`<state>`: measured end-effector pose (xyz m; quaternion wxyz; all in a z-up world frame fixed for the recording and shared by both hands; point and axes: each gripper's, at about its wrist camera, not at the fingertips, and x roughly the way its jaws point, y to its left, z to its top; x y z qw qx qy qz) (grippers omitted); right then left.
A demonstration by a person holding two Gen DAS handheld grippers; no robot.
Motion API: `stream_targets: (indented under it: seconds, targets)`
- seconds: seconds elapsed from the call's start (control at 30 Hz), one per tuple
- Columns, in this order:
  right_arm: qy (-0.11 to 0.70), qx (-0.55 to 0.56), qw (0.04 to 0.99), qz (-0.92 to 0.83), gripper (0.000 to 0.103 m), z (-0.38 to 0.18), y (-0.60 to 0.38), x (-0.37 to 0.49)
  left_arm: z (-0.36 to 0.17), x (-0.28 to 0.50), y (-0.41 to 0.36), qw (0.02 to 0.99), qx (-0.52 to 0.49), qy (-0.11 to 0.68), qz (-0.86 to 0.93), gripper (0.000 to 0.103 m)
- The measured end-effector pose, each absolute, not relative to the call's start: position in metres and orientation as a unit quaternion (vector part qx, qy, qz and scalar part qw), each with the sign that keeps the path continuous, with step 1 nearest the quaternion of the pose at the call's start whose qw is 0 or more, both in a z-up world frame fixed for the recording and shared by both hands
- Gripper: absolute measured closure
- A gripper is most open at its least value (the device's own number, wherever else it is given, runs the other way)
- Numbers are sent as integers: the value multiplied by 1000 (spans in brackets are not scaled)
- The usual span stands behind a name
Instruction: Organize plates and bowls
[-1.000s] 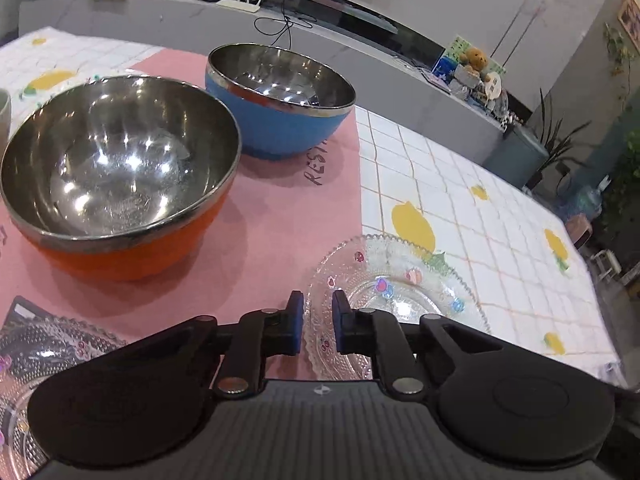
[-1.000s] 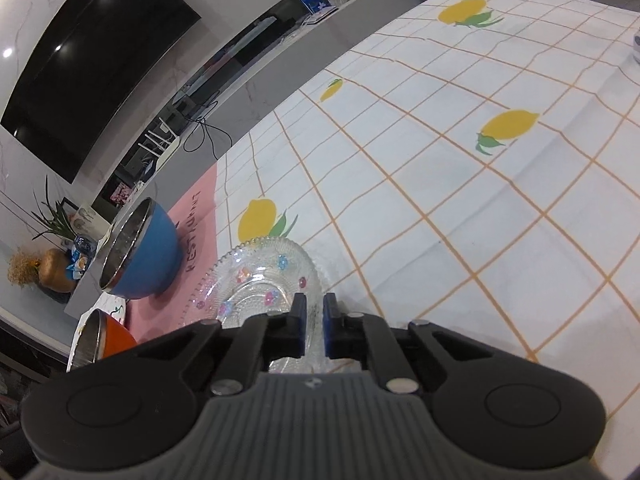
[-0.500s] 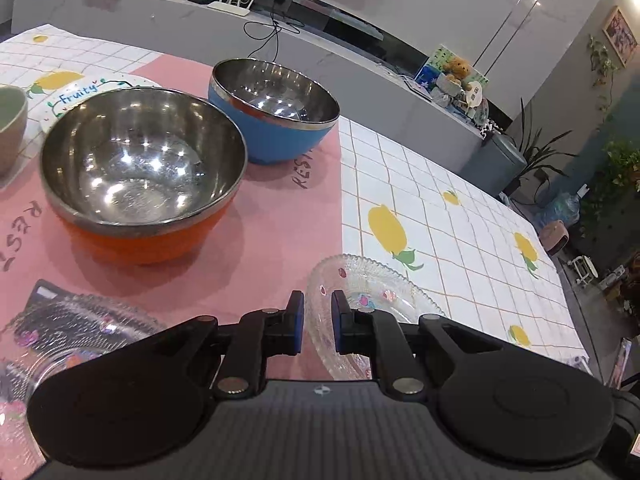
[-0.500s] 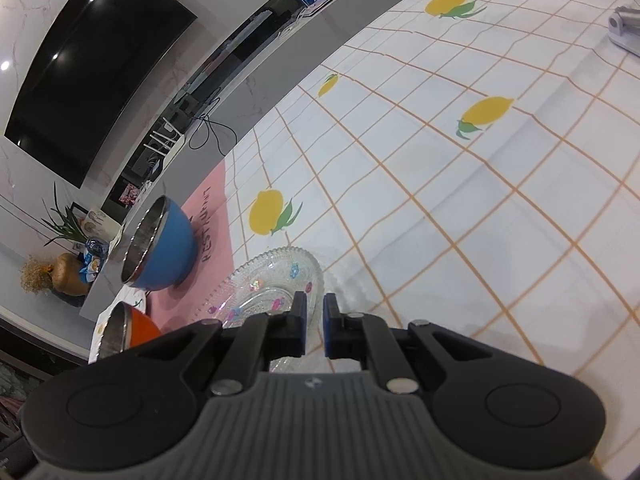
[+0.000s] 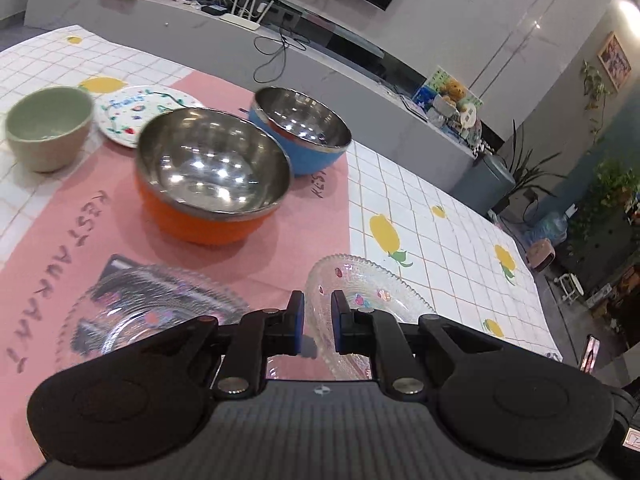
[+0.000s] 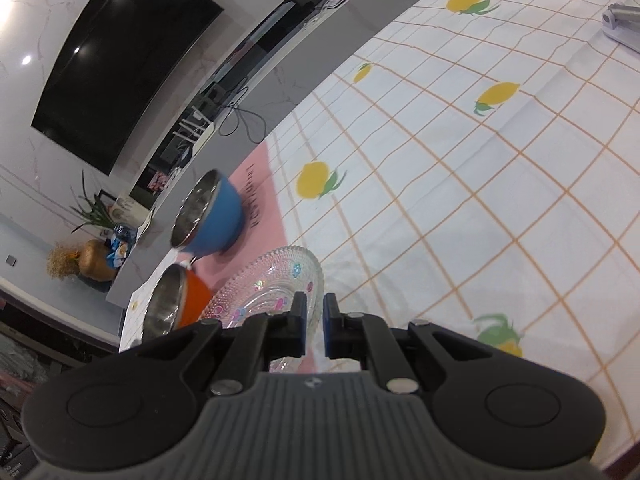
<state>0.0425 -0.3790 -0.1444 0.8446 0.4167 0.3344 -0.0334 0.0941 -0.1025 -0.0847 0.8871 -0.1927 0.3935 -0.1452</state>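
A clear glass plate (image 5: 372, 284) with small coloured flowers hangs tilted just above the lemon tablecloth, beside the pink mat (image 5: 120, 216). My left gripper (image 5: 317, 304) is shut on its near rim. My right gripper (image 6: 315, 304) is shut on the rim of the same glass plate (image 6: 272, 284) from the other side. A second glass plate (image 5: 152, 312) lies on the mat to the left. Behind stand an orange steel bowl (image 5: 212, 184) and a blue steel bowl (image 5: 300, 132), also seen as the orange bowl (image 6: 176, 308) and blue bowl (image 6: 216, 216).
A pale green bowl (image 5: 48, 128) and a white painted plate (image 5: 136, 112) sit at the far left of the table. A silver metal object (image 6: 624, 24) lies at the far right edge. Checked tablecloth (image 6: 460, 208) stretches to the right.
Both grippers have risen and drawn back with the glass plate held between them. The bowls look smaller, and the green bowl and painted plate have come into the left wrist view.
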Motion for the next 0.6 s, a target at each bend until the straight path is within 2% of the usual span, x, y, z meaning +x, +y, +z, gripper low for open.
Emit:
stream_targets:
  seconds: [0.6]
  targets:
    - [365,368,854,45,97,-132,-295,45,-88,64,-14,888,-235,386,-87,89]
